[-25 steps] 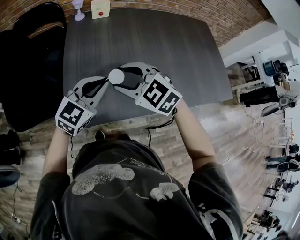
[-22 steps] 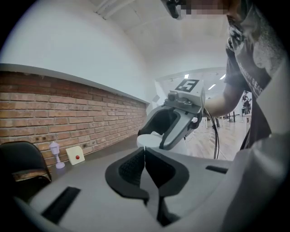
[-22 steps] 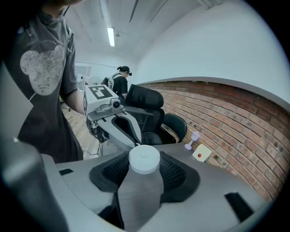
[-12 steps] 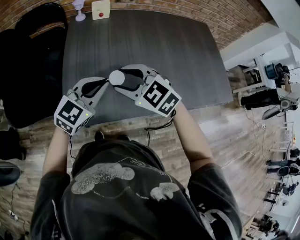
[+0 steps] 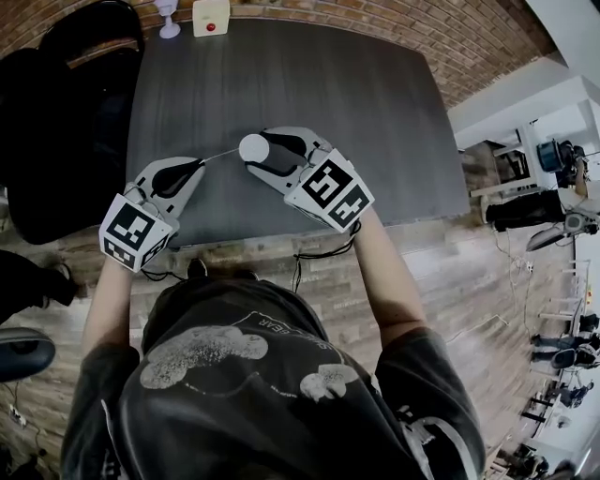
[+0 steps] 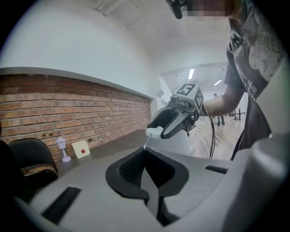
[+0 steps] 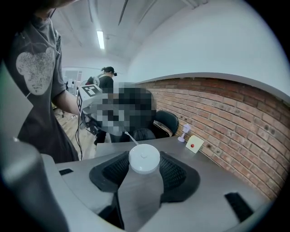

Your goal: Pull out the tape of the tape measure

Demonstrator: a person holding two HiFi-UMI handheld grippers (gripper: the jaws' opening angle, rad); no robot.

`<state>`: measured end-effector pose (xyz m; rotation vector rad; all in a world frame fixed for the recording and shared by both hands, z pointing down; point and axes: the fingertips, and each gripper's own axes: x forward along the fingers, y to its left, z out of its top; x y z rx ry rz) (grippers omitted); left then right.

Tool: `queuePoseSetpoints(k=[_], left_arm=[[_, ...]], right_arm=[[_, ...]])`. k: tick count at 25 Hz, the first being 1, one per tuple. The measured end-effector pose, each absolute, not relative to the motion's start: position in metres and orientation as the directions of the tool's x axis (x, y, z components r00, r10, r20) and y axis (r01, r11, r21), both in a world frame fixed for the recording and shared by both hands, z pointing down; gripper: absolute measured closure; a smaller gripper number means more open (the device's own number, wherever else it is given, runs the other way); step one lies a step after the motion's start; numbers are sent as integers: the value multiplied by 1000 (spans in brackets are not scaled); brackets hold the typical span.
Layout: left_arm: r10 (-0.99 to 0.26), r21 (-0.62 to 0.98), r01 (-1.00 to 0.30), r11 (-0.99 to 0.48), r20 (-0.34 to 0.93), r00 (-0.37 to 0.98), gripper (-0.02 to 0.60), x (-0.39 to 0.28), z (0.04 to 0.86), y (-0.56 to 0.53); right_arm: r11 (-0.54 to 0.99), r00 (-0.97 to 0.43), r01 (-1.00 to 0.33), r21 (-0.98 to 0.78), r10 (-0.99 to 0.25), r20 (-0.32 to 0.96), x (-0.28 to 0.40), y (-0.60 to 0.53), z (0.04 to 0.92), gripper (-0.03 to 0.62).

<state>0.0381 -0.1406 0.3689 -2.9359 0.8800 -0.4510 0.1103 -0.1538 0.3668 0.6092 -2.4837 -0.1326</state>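
A round white tape measure (image 5: pixel 253 147) sits between the jaws of my right gripper (image 5: pixel 260 152), which is shut on it a little above the dark table (image 5: pixel 328 84). A thin white tape (image 5: pixel 220 156) runs leftward from it to the tips of my left gripper (image 5: pixel 200 164), which is shut on the tape's end. In the left gripper view the closed jaws (image 6: pixel 145 152) pinch the tape, which rises to the tape measure (image 6: pixel 154 132). In the right gripper view the tape measure (image 7: pixel 144 157) fills the jaw gap, and the tape (image 7: pixel 129 137) leads away up-left.
At the table's far edge, by the brick wall, stand a white box with a red button (image 5: pixel 210 16) and a small white stand (image 5: pixel 169 17). A black chair (image 5: pixel 56 122) is at the table's left. The table's near edge lies just under both grippers.
The two grippers have drawn apart: the right one moved right with the tape measure, the left one slightly left. A short length of tape now shows between them.
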Motion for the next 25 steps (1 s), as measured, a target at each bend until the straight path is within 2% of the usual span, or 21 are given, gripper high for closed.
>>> queuePoseSetpoints(k=[8, 16, 25], left_arm=[[-564, -124, -553, -824, 276, 778, 572, 33, 373, -145], [-604, -81, -608, -790, 270, 750, 572, 4, 373, -154], [-609, -34, -625, -780, 276, 744, 572, -7, 376, -163]], right_arm=[[879, -726, -424, 218, -474, 499, 111, -161, 371, 362], [811, -663, -550, 202, -570, 485, 140, -180, 367, 363], [796, -643, -566, 214, -589, 490, 144, -185, 371, 362]])
